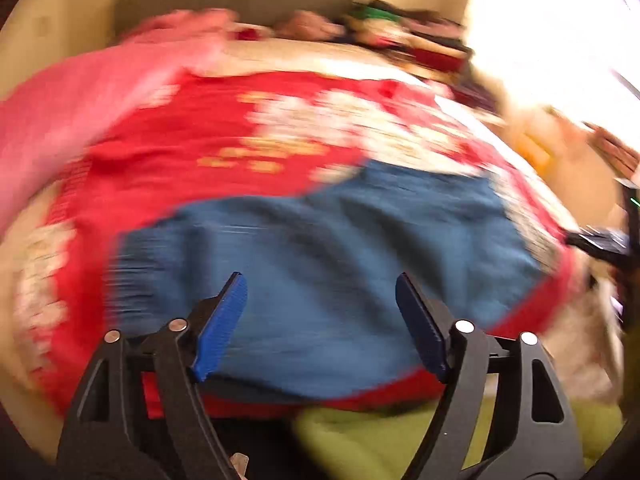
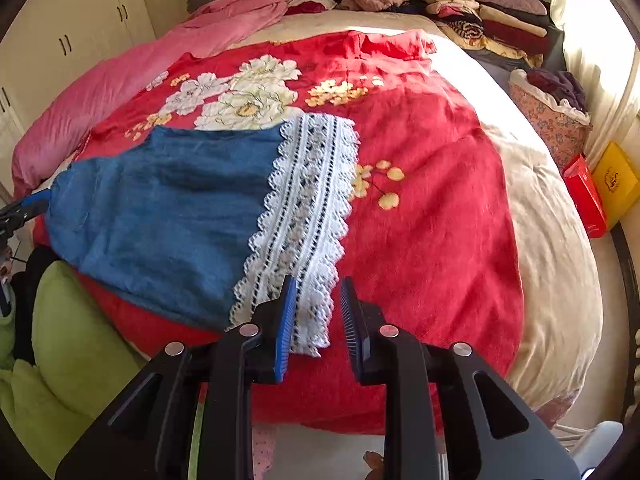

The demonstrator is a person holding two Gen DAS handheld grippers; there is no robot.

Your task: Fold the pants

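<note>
Pants (image 2: 168, 208) lay flat on the red blanket (image 2: 432, 208).
Left gripper (image 1: 321, 322) and right gripper (image 2: 318, 326) hung above them, jaws apart, empty.

1 pants (image 2: 168, 216), 1 red blanket (image 2: 432, 208), 2 grippers (image 2: 318, 320).

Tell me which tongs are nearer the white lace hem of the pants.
Right. The right tongs hover open at the lace hem; the left tongs sit at the opposite blue edge of the pants.

The pants (image 2: 168, 216) lie on the blanket (image 2: 432, 208) on the bed (image 2: 560, 264), folded clothes (image 2: 488, 16) stacked behind.
</note>
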